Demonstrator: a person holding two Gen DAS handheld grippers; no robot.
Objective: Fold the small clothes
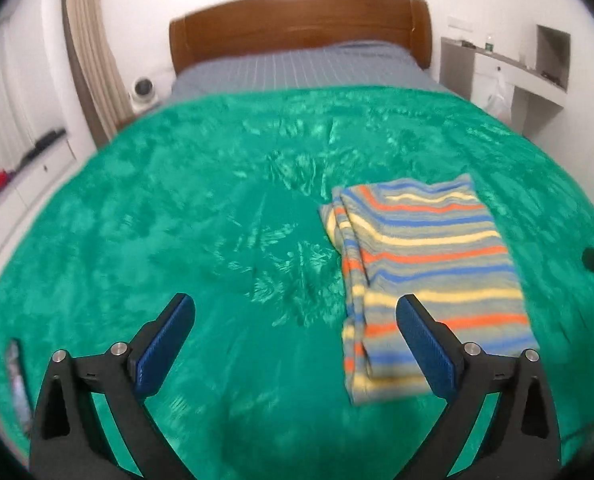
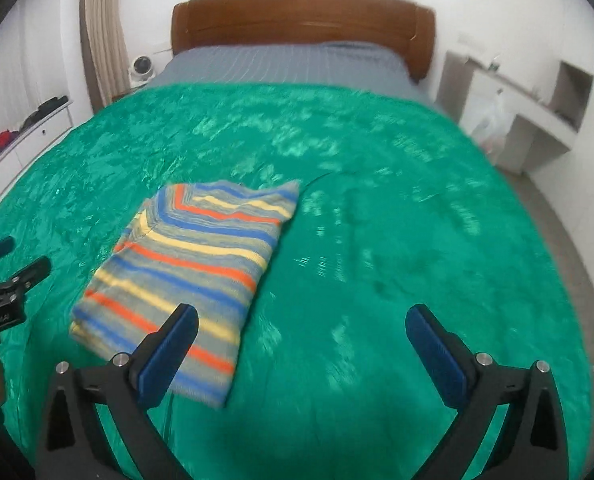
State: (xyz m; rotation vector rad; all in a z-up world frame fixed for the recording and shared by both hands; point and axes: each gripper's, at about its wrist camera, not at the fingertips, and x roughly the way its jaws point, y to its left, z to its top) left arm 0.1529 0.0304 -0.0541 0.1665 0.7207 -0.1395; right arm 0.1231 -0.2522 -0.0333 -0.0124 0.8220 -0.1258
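Note:
A small striped garment (image 1: 429, 276), in grey, blue, orange and yellow bands, lies folded into a flat rectangle on the green blanket (image 1: 201, 208). In the left wrist view my left gripper (image 1: 295, 320) hovers above the blanket just left of the garment, open, with nothing between its blue pads. The right wrist view shows the same garment (image 2: 193, 264) at centre left. My right gripper (image 2: 301, 328) is raised over the blanket (image 2: 397, 220) to the garment's right, open and empty. The left gripper (image 2: 11, 260) also shows at that view's left edge.
The green blanket covers most of a bed with a grey striped sheet (image 1: 297, 68) and a wooden headboard (image 1: 297, 24). White drawers (image 1: 13, 184) run along the left wall. A white shelf unit (image 1: 509, 72) with a hanging bag stands at the right. Bare floor (image 2: 577, 240) lies beside the bed.

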